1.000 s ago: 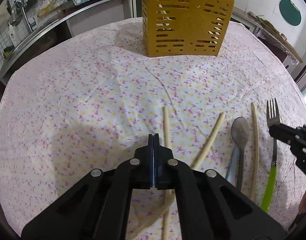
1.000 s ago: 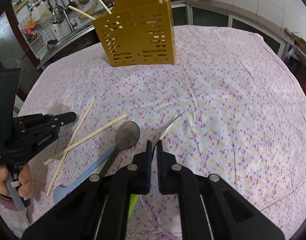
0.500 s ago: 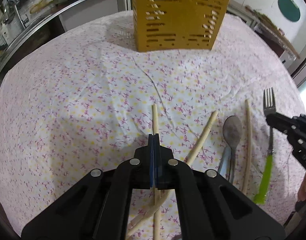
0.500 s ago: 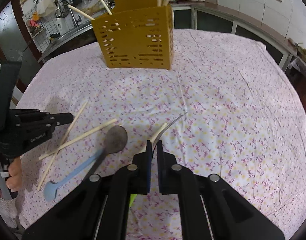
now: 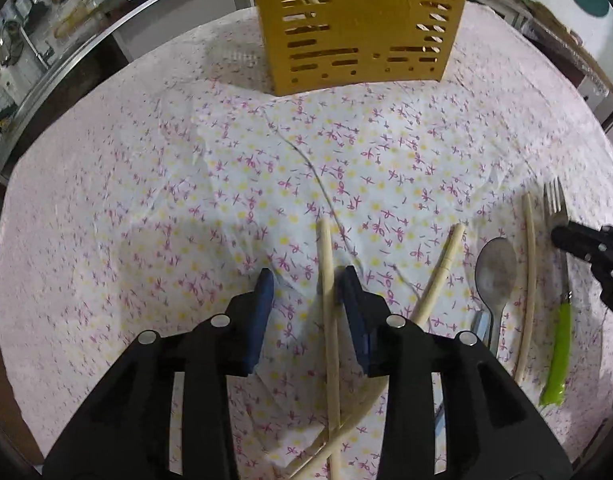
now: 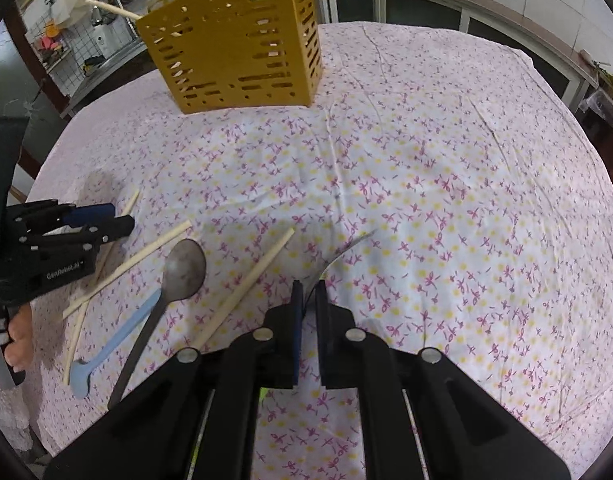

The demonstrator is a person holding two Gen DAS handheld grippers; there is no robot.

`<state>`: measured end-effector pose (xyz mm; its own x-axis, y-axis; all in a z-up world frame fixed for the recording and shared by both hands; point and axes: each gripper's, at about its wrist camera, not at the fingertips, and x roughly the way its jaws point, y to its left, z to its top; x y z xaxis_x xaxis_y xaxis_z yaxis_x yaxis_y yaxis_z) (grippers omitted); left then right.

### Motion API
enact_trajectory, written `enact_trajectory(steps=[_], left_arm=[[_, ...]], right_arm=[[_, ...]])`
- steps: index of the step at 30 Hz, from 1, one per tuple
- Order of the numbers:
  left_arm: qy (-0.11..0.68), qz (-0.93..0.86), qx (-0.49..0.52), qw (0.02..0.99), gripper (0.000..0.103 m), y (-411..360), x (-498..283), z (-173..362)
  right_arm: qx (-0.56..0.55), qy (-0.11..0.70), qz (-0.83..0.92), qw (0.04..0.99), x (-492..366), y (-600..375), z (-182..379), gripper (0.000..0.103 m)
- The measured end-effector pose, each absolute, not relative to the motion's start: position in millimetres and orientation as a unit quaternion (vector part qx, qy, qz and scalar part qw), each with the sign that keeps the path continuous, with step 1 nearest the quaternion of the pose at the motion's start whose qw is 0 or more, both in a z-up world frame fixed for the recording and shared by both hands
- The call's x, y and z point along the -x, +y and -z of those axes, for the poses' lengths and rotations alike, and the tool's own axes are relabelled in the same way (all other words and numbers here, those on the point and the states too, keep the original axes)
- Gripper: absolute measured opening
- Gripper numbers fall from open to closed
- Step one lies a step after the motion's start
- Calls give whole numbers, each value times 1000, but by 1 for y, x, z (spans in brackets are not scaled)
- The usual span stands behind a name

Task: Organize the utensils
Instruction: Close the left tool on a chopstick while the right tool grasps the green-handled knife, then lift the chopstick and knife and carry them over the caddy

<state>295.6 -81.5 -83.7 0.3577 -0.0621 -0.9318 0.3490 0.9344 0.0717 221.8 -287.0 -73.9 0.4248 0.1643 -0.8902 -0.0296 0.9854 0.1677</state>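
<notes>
My left gripper (image 5: 306, 284) is open, its jaws on either side of a pale chopstick (image 5: 327, 276) lying on the floral tablecloth. A second chopstick (image 5: 440, 272) crosses under it. My right gripper (image 6: 309, 292) is shut on a fork (image 6: 342, 252), its green handle (image 5: 558, 360) held just above the cloth; the fork also shows in the left wrist view (image 5: 554, 200). A metal spoon (image 6: 182, 272), a third chopstick (image 6: 246, 288) and a light blue utensil (image 6: 114, 344) lie between the grippers. The yellow slotted holder (image 6: 238, 56) stands at the back with chopsticks in it.
The round table's cloth (image 6: 446, 184) stretches bare to the right of the fork. A kitchen counter with a sink and pots (image 5: 86, 12) runs behind the table. The left gripper shows in the right wrist view (image 6: 66, 232).
My left gripper has opened and moved forward so its jaws straddle the chopstick. My right gripper stays shut on the fork and has moved closer to the holder.
</notes>
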Motion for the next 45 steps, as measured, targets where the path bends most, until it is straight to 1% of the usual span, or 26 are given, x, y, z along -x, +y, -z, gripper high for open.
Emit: enact_trajectory(steps=[5, 6, 7, 10, 15, 20, 27, 29, 34, 40, 45], left_arm=[[551, 136, -136, 812, 20, -93, -299, 82], [550, 137, -137, 812, 13, -94, -300, 82], [550, 132, -139, 813, 9, -96, -299, 81], [552, 139, -129, 812, 7, -92, -299, 80], [557, 149, -95, 812, 5, -70, -304, 77], [546, 157, -75, 820, 5, -52, -302, 65], [515, 148, -68, 842, 4, -45, -295, 41], [508, 147, -60, 846, 4, -46, -293, 32], [484, 154, -32, 861, 4, -34, -290, 17], [418, 156, 2, 895, 4, -23, -275, -19], [351, 158, 17, 923, 4, -18, -265, -48]], right_arm=[[-74, 560, -42, 824, -234, -288, 76, 7], [-75, 567, -42, 819, -237, -288, 78, 7], [-78, 571, -43, 816, -240, -289, 78, 7], [-86, 584, -48, 806, -248, -293, 78, 7], [-103, 587, -60, 800, -252, -300, 79, 7], [-105, 577, -63, 807, -250, -304, 80, 6], [-87, 532, -61, 840, -237, -307, 61, 6], [-85, 512, -72, 852, -235, -309, 53, 6], [-57, 416, -83, 904, -218, -305, 18, 6], [-38, 336, -69, 939, -206, -305, -5, 6], [-46, 289, -67, 954, -202, -306, -17, 6]])
